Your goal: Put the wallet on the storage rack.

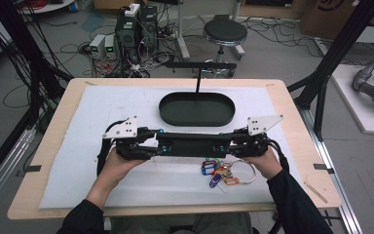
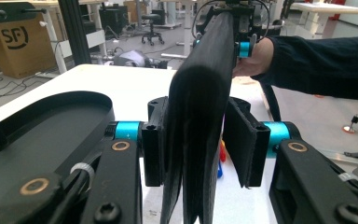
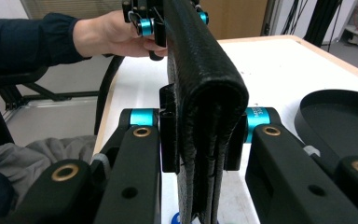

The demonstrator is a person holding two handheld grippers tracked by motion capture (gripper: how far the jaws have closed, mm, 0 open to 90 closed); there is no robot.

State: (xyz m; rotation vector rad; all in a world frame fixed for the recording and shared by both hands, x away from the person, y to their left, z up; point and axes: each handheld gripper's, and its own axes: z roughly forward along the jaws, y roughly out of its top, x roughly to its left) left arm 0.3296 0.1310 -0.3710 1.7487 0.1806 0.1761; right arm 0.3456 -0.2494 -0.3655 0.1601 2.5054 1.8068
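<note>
Fingers (image 2: 154, 149) of your left gripper (image 1: 161, 145) are clamped on one end of a long black folded wallet (image 1: 195, 145), and your right gripper (image 1: 225, 145) pinches the other end between its fingers (image 3: 168, 140). So that's two grippers, one wallet, stretched level between them above the white mat (image 1: 78, 161) on the worktop (image 1: 53, 126). You can see three leather layers at the folded edge in the right gripper view. Just beyond the wallet sits one black oval tray (image 1: 196, 108) with a thin upright post. Nearer you, beside your right hand (image 1: 263, 163), lies one bunch of coloured key tags (image 1: 219, 174) on a metal ring (image 1: 243, 171).
</note>
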